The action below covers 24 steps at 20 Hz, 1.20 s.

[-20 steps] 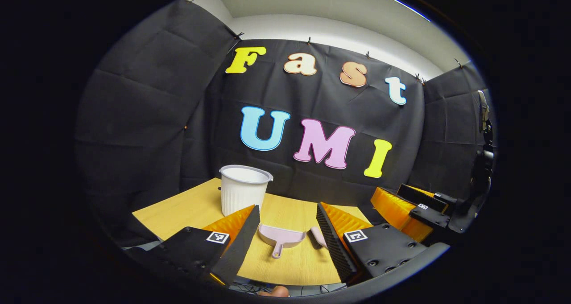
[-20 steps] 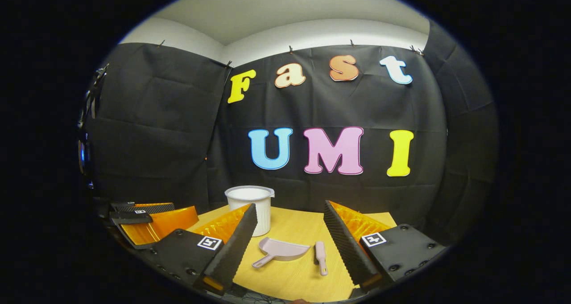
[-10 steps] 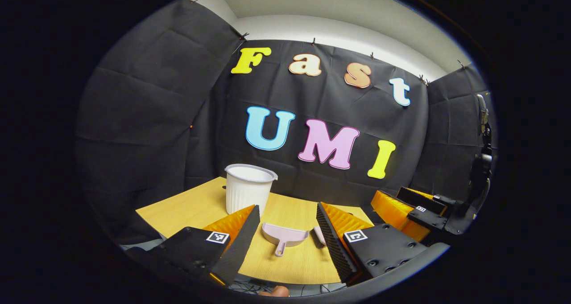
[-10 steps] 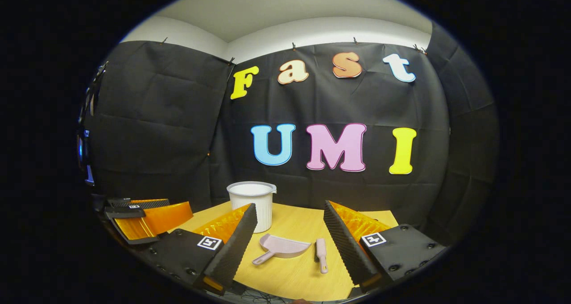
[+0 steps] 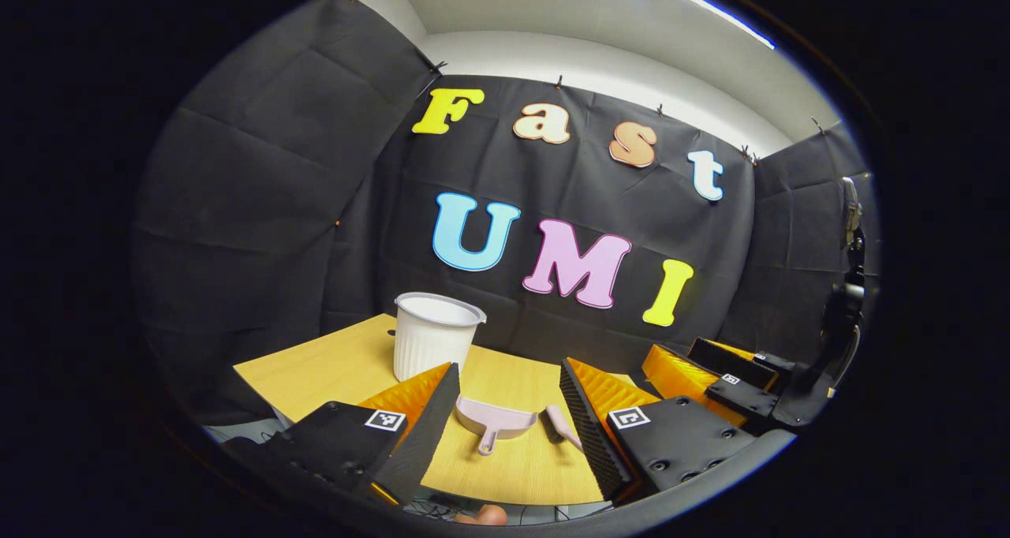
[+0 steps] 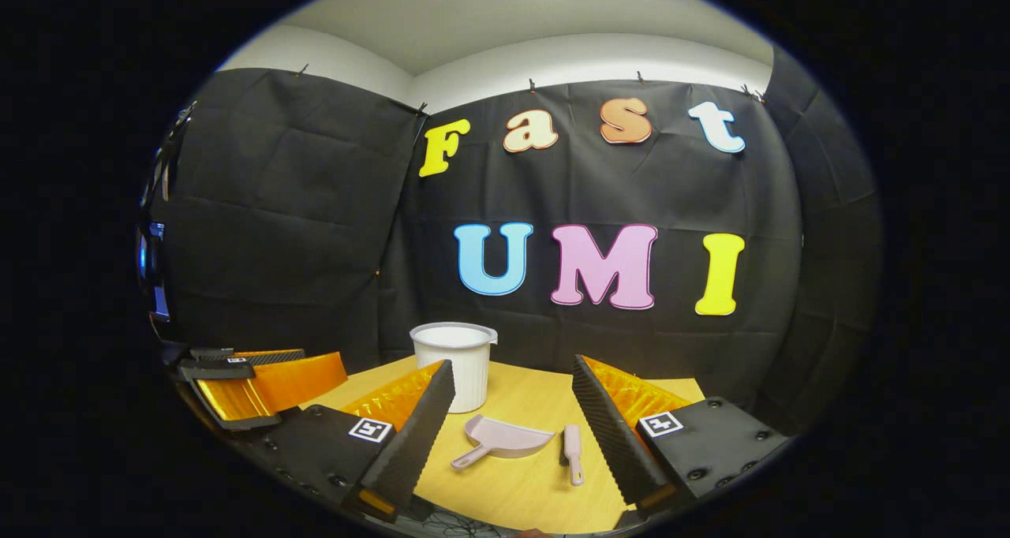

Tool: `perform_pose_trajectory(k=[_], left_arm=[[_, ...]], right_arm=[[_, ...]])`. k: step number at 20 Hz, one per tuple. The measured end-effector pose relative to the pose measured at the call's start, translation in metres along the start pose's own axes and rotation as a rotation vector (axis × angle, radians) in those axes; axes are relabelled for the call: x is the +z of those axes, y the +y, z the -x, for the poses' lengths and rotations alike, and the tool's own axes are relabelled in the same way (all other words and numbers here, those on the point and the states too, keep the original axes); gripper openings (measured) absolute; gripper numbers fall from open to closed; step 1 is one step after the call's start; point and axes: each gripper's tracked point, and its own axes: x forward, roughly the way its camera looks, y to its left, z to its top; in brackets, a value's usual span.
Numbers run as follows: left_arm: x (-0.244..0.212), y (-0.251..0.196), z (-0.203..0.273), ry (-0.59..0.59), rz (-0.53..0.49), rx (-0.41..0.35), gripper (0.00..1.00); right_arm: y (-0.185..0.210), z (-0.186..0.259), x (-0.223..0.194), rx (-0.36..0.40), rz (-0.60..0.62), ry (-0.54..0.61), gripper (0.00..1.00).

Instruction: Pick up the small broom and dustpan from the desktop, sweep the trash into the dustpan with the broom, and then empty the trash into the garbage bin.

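Observation:
A small pink dustpan (image 5: 495,419) (image 6: 505,441) lies flat on the wooden desktop (image 5: 331,368) (image 6: 521,487), its handle toward me. The small pink broom (image 5: 562,426) (image 6: 573,451) lies just to its right. A white ribbed garbage bin (image 5: 432,339) (image 6: 459,362) stands upright behind them. My left gripper (image 5: 505,416) hovers open near the table's front edge, with the dustpan seen between its fingers. My right gripper (image 6: 513,416) is open too, holding nothing, and frames dustpan and broom. The right gripper (image 5: 730,376) shows at the right of the left gripper view, the left gripper (image 6: 252,376) at the left of the right gripper view.
The black cloth wall closes in the table at the back and both sides. Bare desktop lies left of the bin. A dark stand (image 5: 848,301) rises at the far right of the left gripper view. A fingertip (image 5: 481,515) shows at the bottom edge.
Both views have shifted slightly; the bin, dustpan and broom stay where they were on the table. Both grippers remain open and empty.

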Motion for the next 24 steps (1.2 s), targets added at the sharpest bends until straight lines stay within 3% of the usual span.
perform_pose_trajectory(k=[19, 24], left_arm=[[-0.007, 0.000, -0.004, 0.024, -0.031, -0.006, 0.76], [-0.024, 0.020, 0.019, 0.065, -0.055, -0.031, 0.76]], right_arm=[[-0.006, 0.000, 0.000, -0.026, -0.003, 0.040, 0.97], [-0.004, -0.004, -0.010, -0.007, 0.007, 0.084, 0.97]])
